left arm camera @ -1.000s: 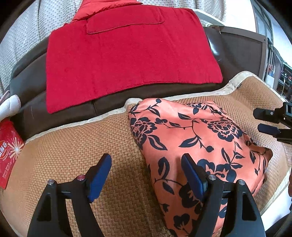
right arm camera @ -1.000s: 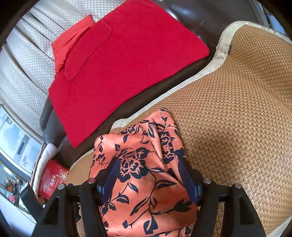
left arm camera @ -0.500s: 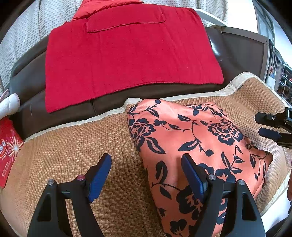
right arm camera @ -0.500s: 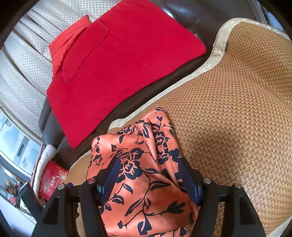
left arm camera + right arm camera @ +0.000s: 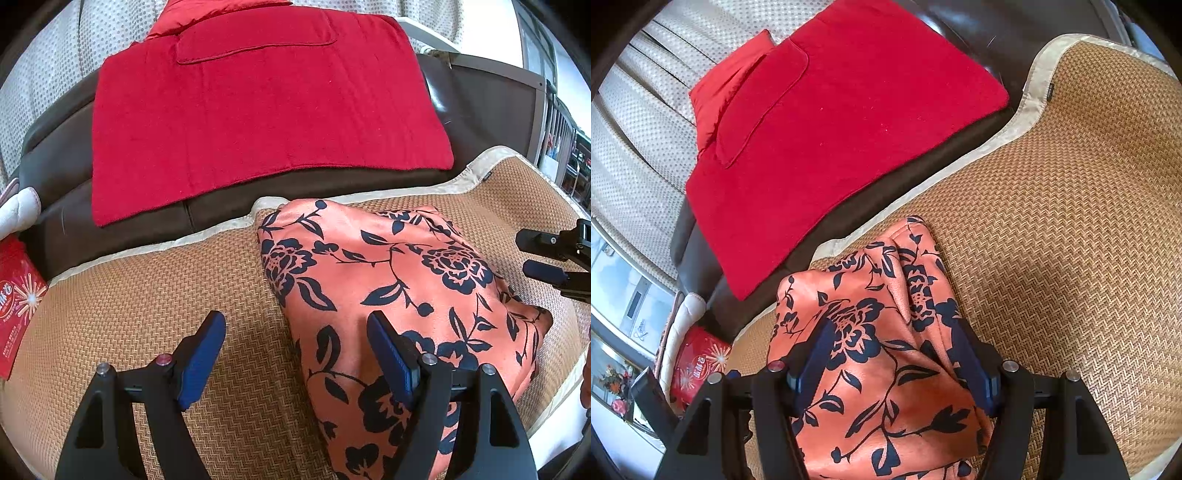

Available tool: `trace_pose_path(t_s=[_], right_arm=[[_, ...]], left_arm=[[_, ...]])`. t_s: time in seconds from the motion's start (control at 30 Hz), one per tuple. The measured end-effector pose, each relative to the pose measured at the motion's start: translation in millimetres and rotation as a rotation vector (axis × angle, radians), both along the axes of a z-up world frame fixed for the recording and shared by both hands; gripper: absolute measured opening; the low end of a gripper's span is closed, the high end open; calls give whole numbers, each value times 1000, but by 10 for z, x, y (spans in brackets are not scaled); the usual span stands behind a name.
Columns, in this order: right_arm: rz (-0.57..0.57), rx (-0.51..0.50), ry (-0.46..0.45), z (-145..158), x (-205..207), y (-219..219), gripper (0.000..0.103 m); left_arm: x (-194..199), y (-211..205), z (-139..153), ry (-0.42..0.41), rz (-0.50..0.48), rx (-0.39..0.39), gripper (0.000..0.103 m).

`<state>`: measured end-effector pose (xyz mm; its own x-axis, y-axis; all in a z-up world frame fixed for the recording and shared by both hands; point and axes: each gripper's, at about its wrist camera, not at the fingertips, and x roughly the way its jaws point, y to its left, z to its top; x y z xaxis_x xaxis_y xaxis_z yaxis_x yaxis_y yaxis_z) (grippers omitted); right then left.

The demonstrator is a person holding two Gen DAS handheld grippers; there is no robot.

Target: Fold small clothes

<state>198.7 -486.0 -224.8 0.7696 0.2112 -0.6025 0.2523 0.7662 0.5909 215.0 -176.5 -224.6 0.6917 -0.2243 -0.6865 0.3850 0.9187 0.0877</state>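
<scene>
An orange garment (image 5: 388,266) printed with dark blue flowers lies bunched on a woven straw mat (image 5: 129,314). My left gripper (image 5: 295,319) hovers open over the garment's left edge: one blue pad is above the mat, the other above the cloth. In the right wrist view the garment (image 5: 886,387) spreads under my right gripper (image 5: 891,326), which is open with its pads either side of a fold. The left wrist view shows the right gripper (image 5: 532,254) above the garment's right side.
A red towel (image 5: 258,110) lies flat on the dark brown sofa seat (image 5: 480,110) behind the mat. A red printed packet (image 5: 14,299) and a white cushion (image 5: 18,210) sit at the far left. The mat (image 5: 1071,221) stretches bare to the right of the garment.
</scene>
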Motion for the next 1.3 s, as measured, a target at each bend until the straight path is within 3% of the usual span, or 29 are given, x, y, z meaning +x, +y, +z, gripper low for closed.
trace_pose_path(t_s=[1.3], right_arm=[[9,7,0,-20,35,23,69]], left_arm=[[-19,-29,-20,12,-3,0,79]])
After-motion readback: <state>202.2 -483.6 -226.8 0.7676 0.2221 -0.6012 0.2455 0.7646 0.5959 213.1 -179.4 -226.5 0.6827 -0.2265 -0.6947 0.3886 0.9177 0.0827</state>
